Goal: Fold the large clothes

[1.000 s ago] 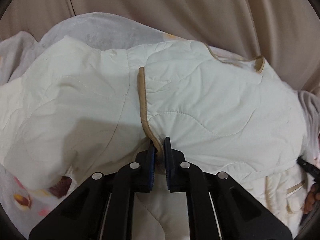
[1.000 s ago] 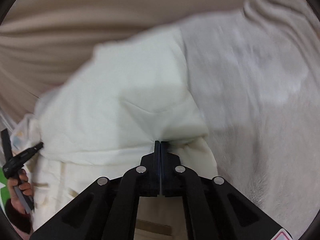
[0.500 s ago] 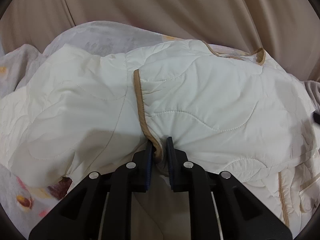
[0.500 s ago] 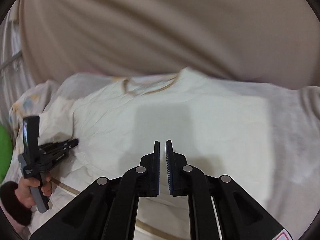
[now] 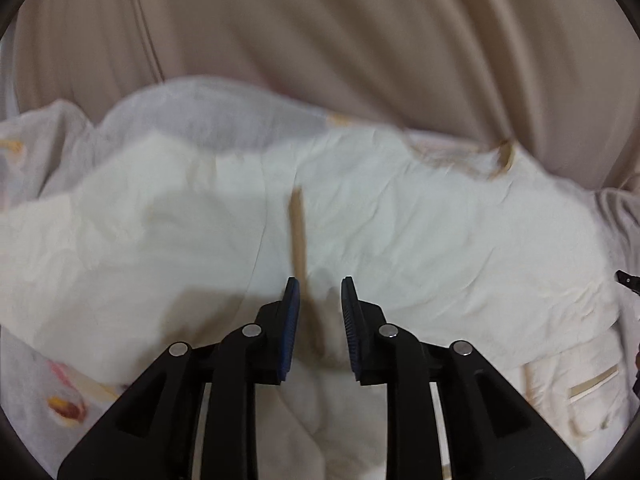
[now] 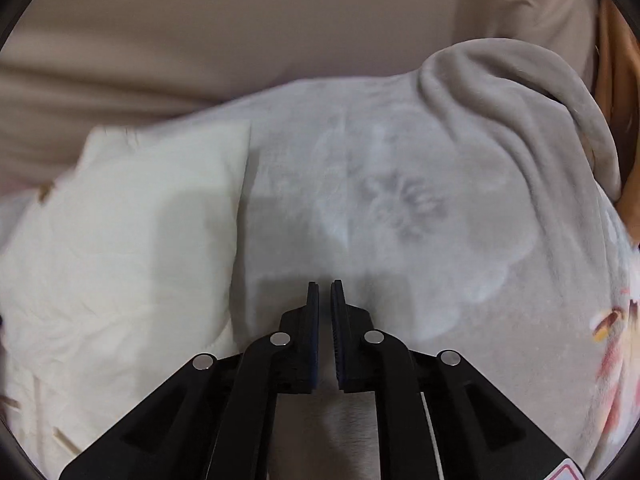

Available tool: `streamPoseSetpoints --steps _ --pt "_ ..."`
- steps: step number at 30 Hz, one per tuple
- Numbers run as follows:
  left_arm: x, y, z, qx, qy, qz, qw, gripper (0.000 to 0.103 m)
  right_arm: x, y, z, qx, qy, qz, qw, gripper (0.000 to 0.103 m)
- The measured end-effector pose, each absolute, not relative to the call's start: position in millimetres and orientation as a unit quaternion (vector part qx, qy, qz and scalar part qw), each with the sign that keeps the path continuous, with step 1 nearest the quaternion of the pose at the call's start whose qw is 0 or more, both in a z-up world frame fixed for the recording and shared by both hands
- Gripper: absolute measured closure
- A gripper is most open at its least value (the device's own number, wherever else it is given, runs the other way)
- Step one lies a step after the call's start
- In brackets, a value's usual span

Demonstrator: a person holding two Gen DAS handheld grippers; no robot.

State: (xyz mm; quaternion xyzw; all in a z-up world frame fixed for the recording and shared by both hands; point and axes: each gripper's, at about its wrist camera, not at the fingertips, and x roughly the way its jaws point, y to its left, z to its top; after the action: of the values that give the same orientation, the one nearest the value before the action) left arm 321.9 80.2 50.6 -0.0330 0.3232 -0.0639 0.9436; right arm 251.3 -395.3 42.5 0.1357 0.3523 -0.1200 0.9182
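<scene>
Both views are smeared by motion. In the left wrist view the jacket [image 5: 420, 240] has no readable stitching, and its tan trim [image 5: 297, 236] is a soft streak that runs down between the opening jaws of the left gripper [image 5: 320, 292]; whether a pad touches it cannot be told. Right of the jacket, a small black tip [image 5: 626, 280] is cut off by the picture's edge. The blanket [image 5: 48, 168] under the jacket is mostly covered. In the right wrist view the jacket [image 6: 120, 248] runs off the left edge, and the print on the blanket [image 6: 400, 200] right of it is too blurred to read.
</scene>
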Motion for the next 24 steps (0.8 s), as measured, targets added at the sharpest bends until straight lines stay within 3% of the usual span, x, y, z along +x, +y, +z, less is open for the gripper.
streamPoseSetpoints --steps 1,3,5,10,12,17,19,22,24 --pt "321.9 76.5 65.5 -0.038 0.310 -0.064 0.948 0.080 253.0 -388.0 55.8 0.136 0.336 -0.105 0.926 0.095" --pt "330.4 62.5 87.4 -0.043 0.289 -0.068 0.954 0.061 266.7 -360.1 82.0 0.132 0.311 -0.056 0.940 0.094" --pt "348.0 43.7 90.6 -0.027 0.292 -0.067 0.954 0.052 287.4 -324.9 95.6 0.129 0.298 -0.003 0.946 0.094" --pt "411.9 26.9 40.3 -0.006 0.348 -0.011 0.937 0.052 349.1 -261.9 68.1 0.078 0.332 0.016 0.940 0.095" --pt "421.3 33.4 23.9 -0.001 0.343 -0.002 0.939 0.052 360.8 -281.6 43.6 0.095 0.342 -0.009 0.935 0.103" --pt "425.6 49.0 17.7 -0.036 0.338 -0.025 0.940 0.051 343.8 -359.7 11.2 0.225 0.322 -0.039 0.919 0.103" --pt "419.7 53.3 22.2 -0.040 0.332 -0.024 0.942 0.051 326.8 -370.1 17.9 0.220 0.328 -0.057 0.917 0.103" --pt "384.2 74.8 36.6 -0.046 0.337 -0.051 0.939 0.047 283.5 -368.7 36.6 0.176 0.358 -0.041 0.916 0.093" --pt "347.1 95.3 41.5 -0.037 0.353 -0.074 0.932 0.030 232.2 -364.9 46.5 0.135 0.369 -0.015 0.919 0.080"
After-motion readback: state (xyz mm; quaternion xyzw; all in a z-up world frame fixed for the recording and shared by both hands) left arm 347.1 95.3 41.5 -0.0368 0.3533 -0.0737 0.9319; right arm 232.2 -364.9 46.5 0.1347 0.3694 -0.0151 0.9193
